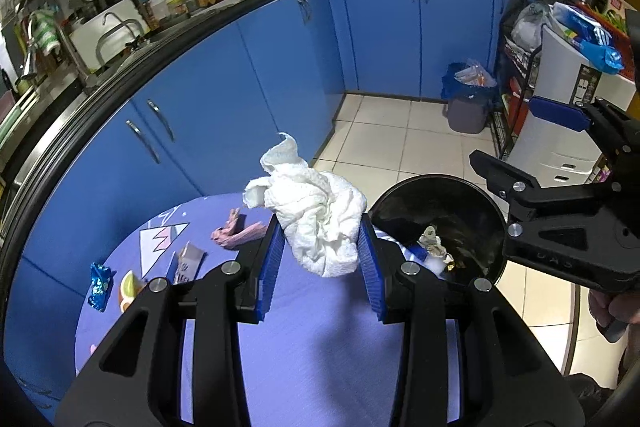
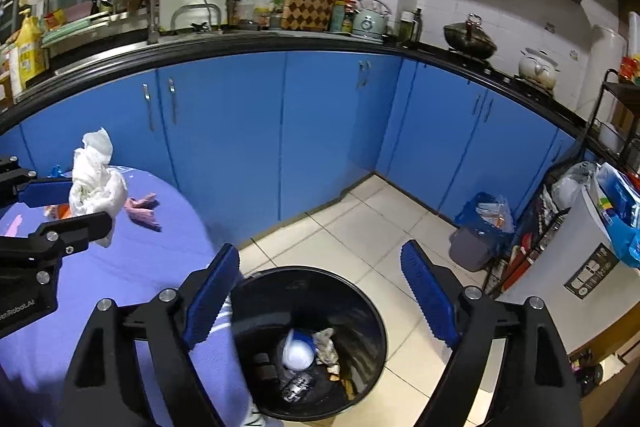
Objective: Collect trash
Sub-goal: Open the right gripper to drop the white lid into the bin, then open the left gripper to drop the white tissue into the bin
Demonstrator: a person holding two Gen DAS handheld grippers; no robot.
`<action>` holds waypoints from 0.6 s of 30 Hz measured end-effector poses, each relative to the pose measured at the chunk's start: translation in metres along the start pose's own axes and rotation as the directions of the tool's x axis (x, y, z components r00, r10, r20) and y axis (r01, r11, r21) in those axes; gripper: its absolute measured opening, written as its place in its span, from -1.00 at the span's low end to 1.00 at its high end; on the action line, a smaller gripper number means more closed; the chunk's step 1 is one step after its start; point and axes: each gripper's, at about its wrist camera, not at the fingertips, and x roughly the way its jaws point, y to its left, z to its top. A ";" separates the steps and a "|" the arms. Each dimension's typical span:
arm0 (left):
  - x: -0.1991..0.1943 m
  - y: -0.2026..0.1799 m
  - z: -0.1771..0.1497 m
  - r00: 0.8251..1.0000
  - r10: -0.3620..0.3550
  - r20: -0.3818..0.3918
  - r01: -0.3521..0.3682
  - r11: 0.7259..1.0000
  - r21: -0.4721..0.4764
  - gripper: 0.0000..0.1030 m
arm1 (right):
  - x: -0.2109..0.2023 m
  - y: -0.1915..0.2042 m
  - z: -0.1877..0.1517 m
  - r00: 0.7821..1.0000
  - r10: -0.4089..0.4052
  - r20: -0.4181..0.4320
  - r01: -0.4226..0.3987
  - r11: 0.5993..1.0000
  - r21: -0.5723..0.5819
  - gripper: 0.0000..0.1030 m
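Working from the left, my left gripper [image 1: 322, 251] was clenched on a crumpled white paper towel [image 1: 316, 215], its blue pads pinching the lower half of the wad while the top stood loose above them, held over the lilac cloth-covered round table [image 1: 320, 327]. I judged the wad to be nearly weightless, soft and springy, with nothing to break and little to slip on the ribbed pads; a pinch across its bulk, as I had it, seemed the right hold, since a corner might tear or unfurl. On the table behind it lay more scraps well apart from one another: a small shiny blue foil wrapper [image 1: 99, 285] near the far left edge, a torn brown-and-white paper packet [image 1: 188, 261], and a twisted pink scrap of paper [image 1: 236, 233]; all looked light and flat, likely better nipped at a raised fold. To the right, just beside the table's edge, stood the round black waste bin [image 2: 368, 311] on the pale tiled floor [image 2: 360, 223], already holding a white-and-blue cup and crumpled wrappers. My right gripper [image 2: 320, 299] hung over the bin with its jaws spread wide and nothing between them. Blue cabinets [image 2: 224, 147] under a dark, cluttered counter ran along the back, and a grey bin lined with a blue bag [image 2: 476, 239] stood by the far corner.
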 end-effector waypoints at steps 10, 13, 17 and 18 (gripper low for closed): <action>0.017 -0.045 0.021 0.999 -0.054 0.001 0.054 0.996 0.076 -0.24 | 0.010 -0.041 -0.019 0.998 -0.050 -0.048 0.055 0.994 0.099 0.58; 0.023 -0.057 0.027 0.998 -0.067 -0.003 0.067 0.993 0.094 -0.24 | 0.012 -0.053 -0.028 0.997 -0.044 -0.068 0.053 0.989 0.136 0.58; 0.027 -0.065 0.033 0.998 -0.069 0.004 0.068 0.994 0.091 0.20 | 0.012 -0.057 -0.036 0.997 -0.025 -0.078 0.036 0.988 0.149 0.58; 0.027 -0.066 0.034 0.998 -0.061 0.012 0.059 0.994 0.089 0.41 | 0.012 -0.055 -0.038 0.996 -0.028 -0.080 0.039 0.989 0.141 0.58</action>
